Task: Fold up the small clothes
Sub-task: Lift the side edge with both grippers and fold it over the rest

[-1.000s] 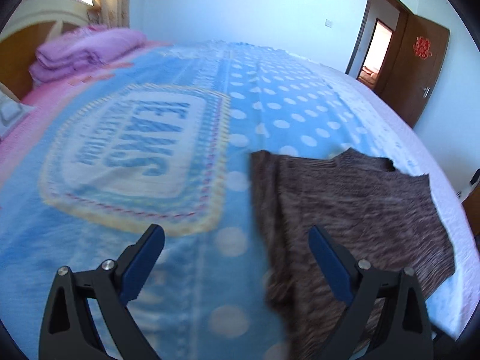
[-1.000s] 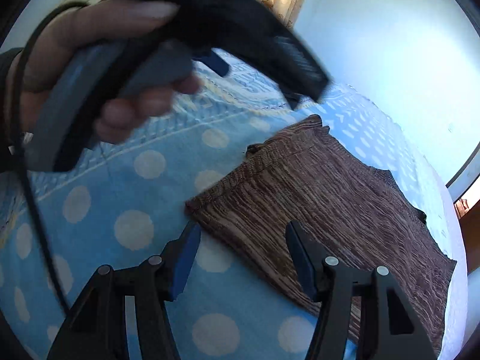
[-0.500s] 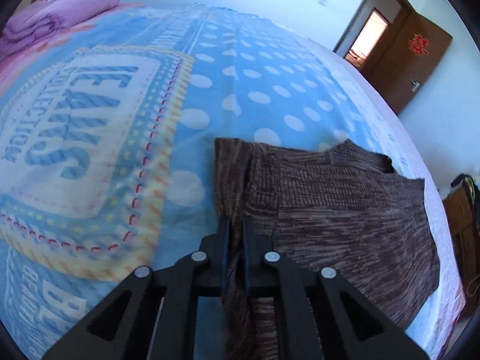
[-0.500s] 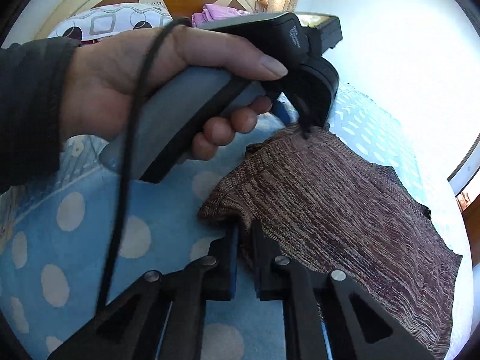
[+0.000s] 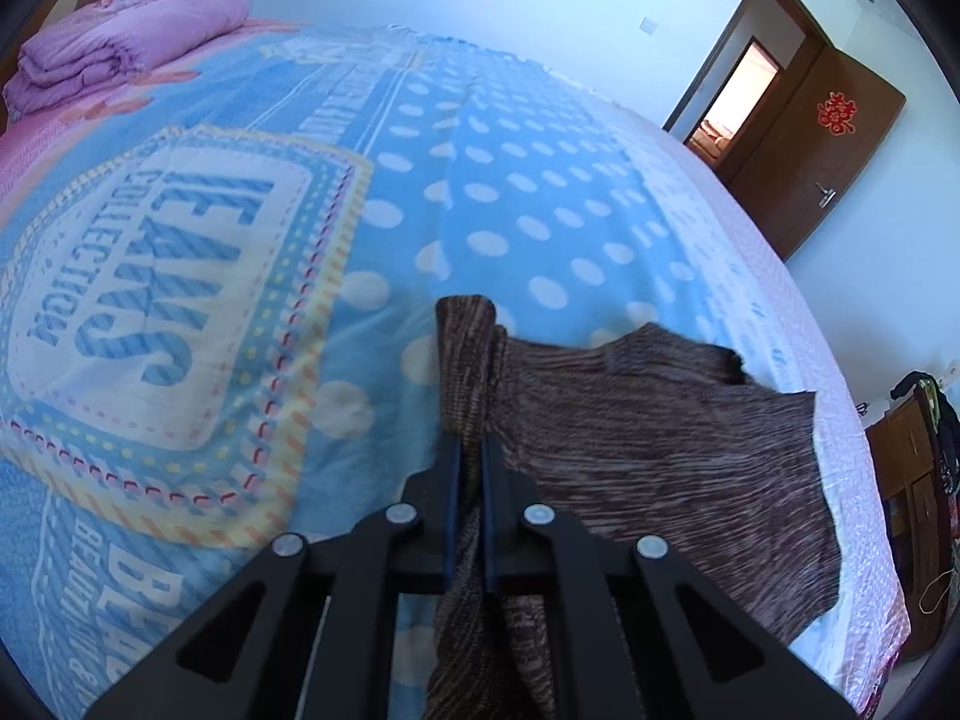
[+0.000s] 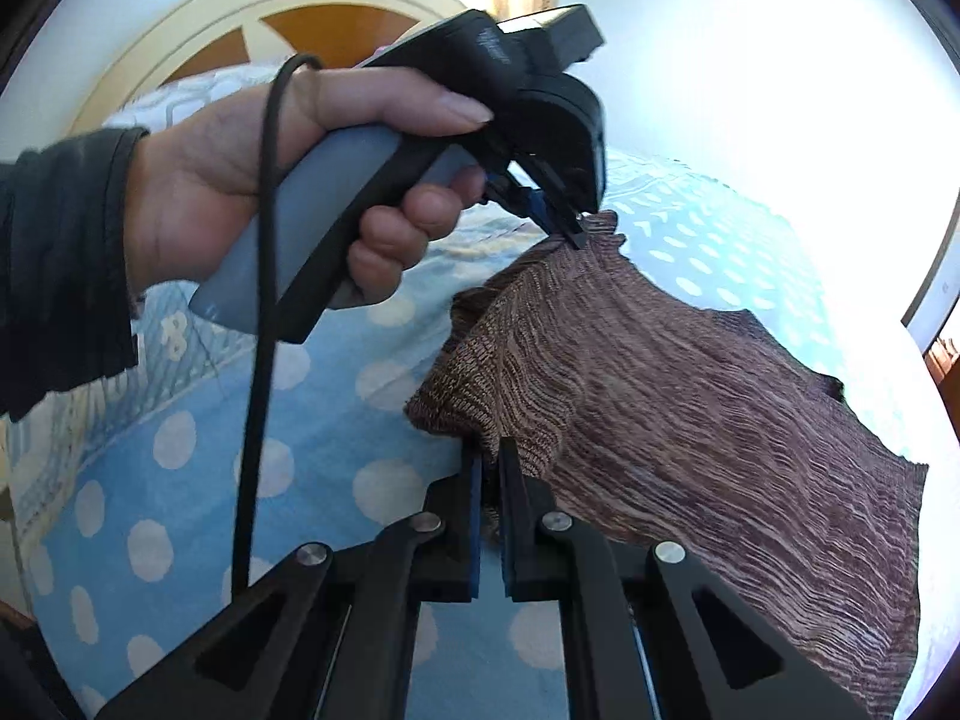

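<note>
A small brown knitted garment (image 5: 654,432) lies on the blue polka-dot blanket (image 5: 480,192). Its left edge is pinched up off the bed by both grippers. My left gripper (image 5: 470,450) is shut on a bunched fold of that edge, with knit hanging down between its fingers. My right gripper (image 6: 487,450) is shut on a near corner of the same garment (image 6: 690,420). In the right wrist view a hand holds the left gripper (image 6: 570,234), whose tips clamp the far corner of that edge. The rest of the garment slopes down flat to the right.
A folded purple quilt (image 5: 120,54) lies at the head of the bed beside a wooden headboard (image 6: 300,36). A brown door (image 5: 816,150) stands open at the far right. A wooden cabinet (image 5: 912,510) is past the bed's right edge.
Both grippers went from open over the garment's left edge to shut on it. They have since lifted that edge a little, so the knit now bunches and hangs.
</note>
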`<action>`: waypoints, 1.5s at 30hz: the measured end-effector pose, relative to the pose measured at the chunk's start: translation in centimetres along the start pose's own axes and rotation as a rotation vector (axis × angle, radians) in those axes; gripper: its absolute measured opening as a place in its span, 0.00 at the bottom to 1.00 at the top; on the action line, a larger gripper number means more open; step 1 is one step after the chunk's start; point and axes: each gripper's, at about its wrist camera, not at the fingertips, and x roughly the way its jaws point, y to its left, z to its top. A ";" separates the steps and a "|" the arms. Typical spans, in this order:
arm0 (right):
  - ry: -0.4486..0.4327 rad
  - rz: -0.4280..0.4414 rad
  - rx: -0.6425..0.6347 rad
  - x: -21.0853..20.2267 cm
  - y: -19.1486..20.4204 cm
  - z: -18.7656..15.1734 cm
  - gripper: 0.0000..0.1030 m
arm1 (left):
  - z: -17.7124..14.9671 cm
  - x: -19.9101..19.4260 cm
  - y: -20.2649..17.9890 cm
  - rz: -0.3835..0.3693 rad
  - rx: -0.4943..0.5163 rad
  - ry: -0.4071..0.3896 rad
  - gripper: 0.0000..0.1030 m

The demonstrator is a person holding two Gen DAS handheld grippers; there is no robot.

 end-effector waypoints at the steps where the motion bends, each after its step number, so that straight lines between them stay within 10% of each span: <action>1: -0.006 -0.001 0.009 -0.3 -0.3 0.0 0.04 | 0.1 -0.2 -0.3 -0.002 0.003 -0.005 0.06; 22: -0.110 0.007 0.249 -7.6 -9.1 -1.8 0.03 | 2.2 -2.5 -11.0 -0.104 0.106 -0.089 0.06; 45: -0.077 -0.018 0.536 -13.6 -18.5 -10.8 0.03 | -0.9 2.8 -26.3 -0.216 0.327 -0.012 0.06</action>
